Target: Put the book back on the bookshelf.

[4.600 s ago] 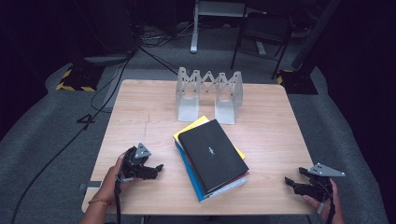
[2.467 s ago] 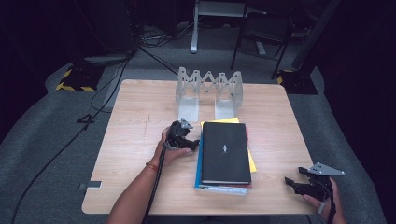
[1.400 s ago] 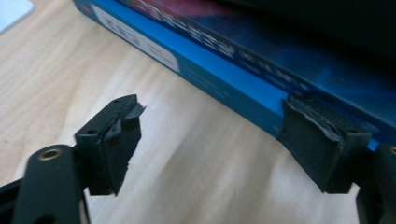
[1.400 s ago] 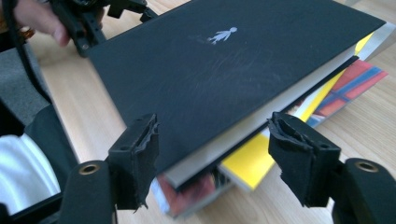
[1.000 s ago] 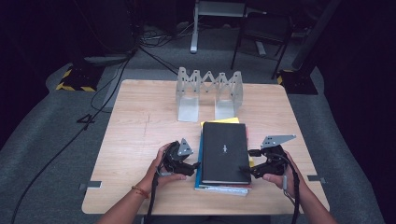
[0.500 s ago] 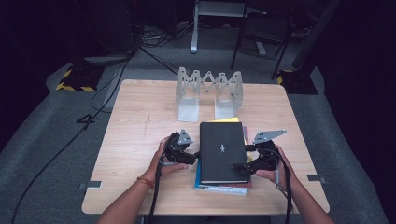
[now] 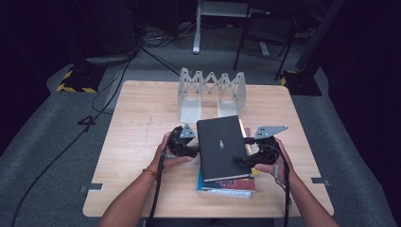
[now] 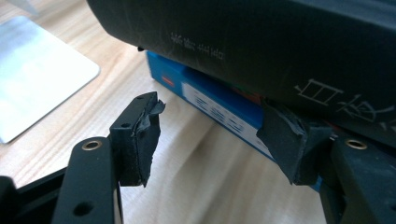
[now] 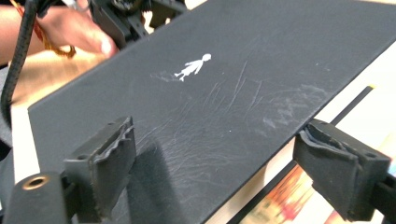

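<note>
Black book (image 7: 222,146), marked on its cover with a small white figure, lay on top of a stack on the wooden table (image 7: 137,123), with 1 gripper brought in at each long edge. The left gripper (image 7: 182,145) was seen in its own view with the jaws partly spread and just closing; 1 pad (image 8: 140,135) stood free over bare wood, while the other pad sat against the lower edge of the black book where it overhung the blue book (image 8: 219,114) beneath. No pinch could be read there, so that gripper was judged open. The right gripper (image 7: 257,152) was seen with its jaws wide, 1 finger (image 9: 109,158) lying above the cover and the other (image 9: 336,172) beyond the page edge, over a colourful book (image 9: 289,200) lower in the stack; nothing was clamped. A silver rack (image 7: 211,92) stood well beyond the fingertips of both grippers, across the table. A lift of the top volume was judged to be in preparation. If the left jaws were closed at this height, the blue book could be caught together with the black one, or the pad could skid off the spine. If the right jaws were closed on the cover alone, the book could fall open and swing down.
</note>
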### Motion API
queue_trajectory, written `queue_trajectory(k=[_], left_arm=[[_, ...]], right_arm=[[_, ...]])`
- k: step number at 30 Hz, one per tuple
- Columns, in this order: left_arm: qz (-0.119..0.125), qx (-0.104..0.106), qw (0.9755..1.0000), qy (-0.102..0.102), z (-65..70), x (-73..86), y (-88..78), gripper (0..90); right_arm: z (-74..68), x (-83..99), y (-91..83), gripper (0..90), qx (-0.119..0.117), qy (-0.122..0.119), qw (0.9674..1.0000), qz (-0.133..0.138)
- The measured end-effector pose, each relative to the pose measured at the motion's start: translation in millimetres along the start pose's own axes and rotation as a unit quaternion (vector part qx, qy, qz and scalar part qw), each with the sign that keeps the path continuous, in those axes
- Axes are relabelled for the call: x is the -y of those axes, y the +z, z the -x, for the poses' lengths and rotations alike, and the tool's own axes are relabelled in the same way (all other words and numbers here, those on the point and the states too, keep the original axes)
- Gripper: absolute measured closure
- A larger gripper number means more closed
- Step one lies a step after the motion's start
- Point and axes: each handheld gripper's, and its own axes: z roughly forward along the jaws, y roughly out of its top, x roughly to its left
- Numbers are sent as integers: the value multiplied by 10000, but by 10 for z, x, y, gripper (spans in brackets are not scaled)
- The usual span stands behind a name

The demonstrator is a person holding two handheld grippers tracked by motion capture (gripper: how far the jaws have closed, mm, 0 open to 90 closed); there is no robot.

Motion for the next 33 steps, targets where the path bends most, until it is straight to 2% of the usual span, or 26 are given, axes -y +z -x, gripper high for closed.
queue_trajectory(k=[1,2,4,5,7,8,10,12,14,16,17,18,22,23,24,25,26,28,30,31,33], left_arm=[[16,-13,10000,-76,-16,-9,13,375],[40,-64,10000,-56,-36,-21,25,376],[101,-31,9999,-121,-61,-37,56,407],[158,-64,9997,-157,-77,-38,69,409],[200,28,9992,-333,-110,-35,94,420],[185,-15,9993,-315,-124,-38,95,419],[155,-62,9993,-335,-120,-51,107,419],[132,-133,9992,-355,-141,-63,115,417],[119,-146,9988,-448,-158,-65,130,405],[164,-177,9982,-549,-173,-60,138,405],[164,-177,9982,-549,-173,-60,138,406],[186,-178,9979,-586,-175,-58,138,406],[197,-289,9981,-514,-153,-79,120,408],[267,-228,9980,-528,-158,-79,108,415],[357,-279,9977,-503,-160,-91,88,458],[389,-318,9975,-495,-158,-102,79,459],[419,-296,9974,-503,-162,-109,69,459],[569,-265,9967,-512,-153,-133,29,459],[700,-200,9958,-558,-156,-171,-4,484],[737,-218,9954,-569,-155,-191,-12,484],[827,-283,9948,-528,-163,-268,-52,484]], right_arm=[[20,-11,-7,171,23,-26,9999,102],[42,-23,-17,185,35,-58,9998,195],[81,-50,-49,224,69,-131,9992,370],[95,-64,-73,254,60,-160,9986,491],[115,-100,-116,293,15,-225,9976,656],[122,-118,-127,302,-45,-244,9973,684],[140,-151,-130,331,-152,-256,9975,634],[183,-187,-126,364,-419,-172,9975,543],[235,-236,-107,377,-626,-45,9975,314],[270,-281,-91,384,-763,39,9970,122],[270,-281,-91,384,-763,39,9970,122],[300,-294,-70,388,-844,116,9964,-28],[281,-259,-77,422,-904,73,9958,114],[268,-250,-87,460,-996,79,9947,225],[247,-245,-105,504,-1137,57,9928,369],[156,-267,-142,504,-1037,-130,9933,502],[156,-267,-142,504,-1037,-130,9933,502],[98,-276,-175,505,-946,-284,9936,542],[31,-279,-216,508,-833,-499,9933,627],[-21,-284,-245,508,-733,-663,9927,697],[-60,-286,-276,508,-608,-840,9917,765]])
